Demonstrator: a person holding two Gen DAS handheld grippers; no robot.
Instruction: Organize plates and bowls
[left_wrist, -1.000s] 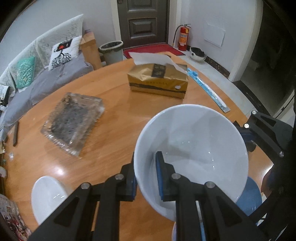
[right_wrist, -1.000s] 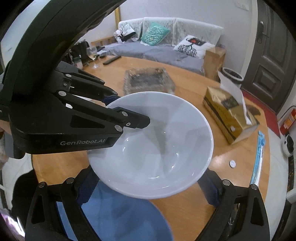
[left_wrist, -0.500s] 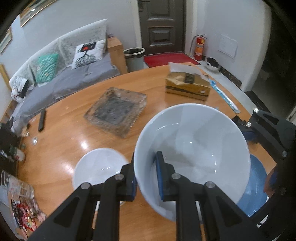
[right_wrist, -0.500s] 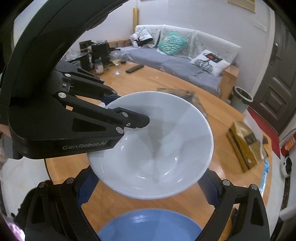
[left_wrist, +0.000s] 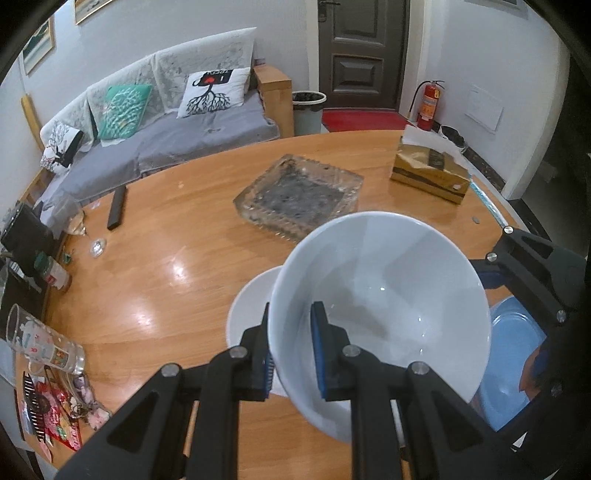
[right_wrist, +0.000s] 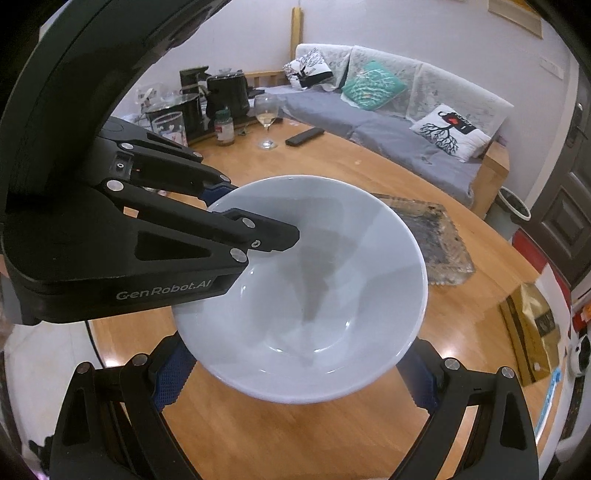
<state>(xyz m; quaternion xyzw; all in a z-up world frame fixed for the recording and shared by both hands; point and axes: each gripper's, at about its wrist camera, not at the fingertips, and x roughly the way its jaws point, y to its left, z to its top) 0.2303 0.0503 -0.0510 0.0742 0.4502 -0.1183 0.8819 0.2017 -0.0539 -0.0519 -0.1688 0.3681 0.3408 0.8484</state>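
Note:
My left gripper is shut on the rim of a large white bowl and holds it above the round wooden table. A second white bowl sits on the table just under and left of it. A blue plate lies at the right, partly hidden. In the right wrist view the white bowl fills the middle, with the left gripper clamped on its rim. My right gripper is open, one finger on each side below the bowl, not touching it.
A glass tray and a tissue box stand farther back on the table. A wine glass, remote, jar and a lying tumbler are at the left edge. A sofa lies beyond.
The left gripper has carried the white bowl leftward over the table. The second white bowl has come under it and the blue plate has slid off to the right.

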